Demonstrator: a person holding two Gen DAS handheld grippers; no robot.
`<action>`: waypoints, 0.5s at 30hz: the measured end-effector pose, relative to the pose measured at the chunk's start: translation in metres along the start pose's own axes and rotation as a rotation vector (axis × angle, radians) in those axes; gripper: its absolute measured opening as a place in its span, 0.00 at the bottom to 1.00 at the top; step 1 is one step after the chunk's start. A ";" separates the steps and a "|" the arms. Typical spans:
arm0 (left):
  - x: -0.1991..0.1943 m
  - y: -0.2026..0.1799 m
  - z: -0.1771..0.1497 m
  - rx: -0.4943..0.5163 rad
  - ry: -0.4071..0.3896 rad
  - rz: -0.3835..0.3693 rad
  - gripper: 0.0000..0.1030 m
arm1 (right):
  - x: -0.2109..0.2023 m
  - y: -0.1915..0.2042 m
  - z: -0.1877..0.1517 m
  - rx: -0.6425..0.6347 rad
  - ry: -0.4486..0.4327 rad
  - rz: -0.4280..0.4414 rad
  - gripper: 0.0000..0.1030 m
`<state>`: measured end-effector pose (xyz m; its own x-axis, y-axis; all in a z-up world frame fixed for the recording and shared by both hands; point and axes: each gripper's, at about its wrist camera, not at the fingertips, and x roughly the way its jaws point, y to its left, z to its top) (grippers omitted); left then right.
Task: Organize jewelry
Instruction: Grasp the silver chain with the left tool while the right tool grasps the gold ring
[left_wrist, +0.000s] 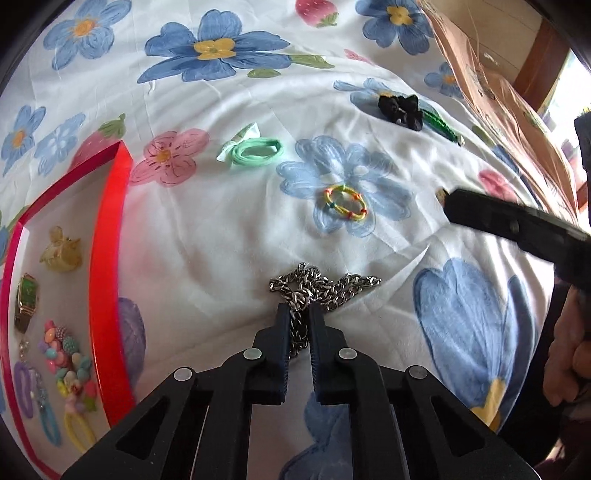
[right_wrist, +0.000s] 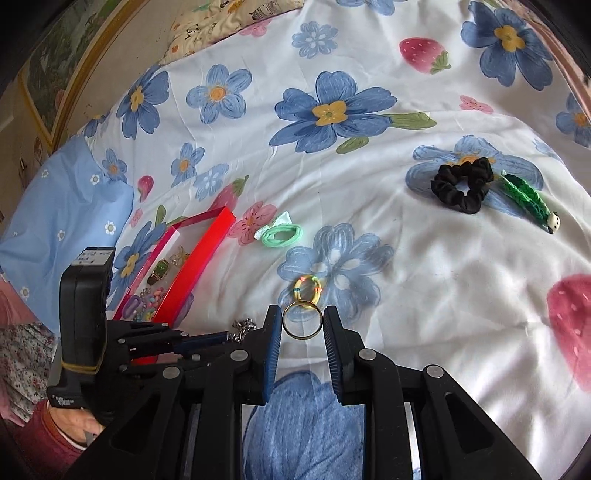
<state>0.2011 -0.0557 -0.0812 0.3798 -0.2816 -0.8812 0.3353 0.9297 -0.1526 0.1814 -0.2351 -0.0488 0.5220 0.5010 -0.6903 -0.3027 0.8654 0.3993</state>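
My left gripper (left_wrist: 300, 314) is shut on a silver chain (left_wrist: 321, 286) that lies bunched on the flowered bedsheet. My right gripper (right_wrist: 302, 321) is shut on a thin gold ring (right_wrist: 302, 320), held upright between its fingertips. The right gripper also shows in the left wrist view (left_wrist: 448, 201), at the right. A red-rimmed tray (left_wrist: 105, 258) at the left holds a green-faced watch (left_wrist: 27, 299), a yellow claw clip (left_wrist: 62, 251), a pastel bead bracelet (left_wrist: 64, 350) and hair ties. In the right wrist view the tray (right_wrist: 207, 254) lies left of centre.
On the sheet lie a mint green hair tie (left_wrist: 255, 149), a yellow beaded hair band (left_wrist: 345, 203), a black scrunchie (left_wrist: 400, 107) and a green braided clip (right_wrist: 528, 199). A brown paper bag (left_wrist: 491, 85) stands at the far right. A blue pillow (right_wrist: 55, 206) lies at the left.
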 end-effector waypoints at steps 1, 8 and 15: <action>-0.002 0.001 -0.001 -0.010 -0.007 -0.002 0.07 | -0.001 -0.001 -0.001 0.003 0.000 0.001 0.22; -0.041 0.006 -0.013 -0.071 -0.099 -0.016 0.07 | -0.011 0.007 -0.007 -0.003 -0.009 0.021 0.22; -0.101 0.014 -0.028 -0.126 -0.218 -0.032 0.07 | -0.019 0.026 -0.006 -0.029 -0.026 0.050 0.22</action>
<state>0.1435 -0.0078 -0.0071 0.5524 -0.3429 -0.7598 0.2448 0.9380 -0.2454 0.1584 -0.2221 -0.0288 0.5259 0.5437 -0.6541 -0.3513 0.8392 0.4151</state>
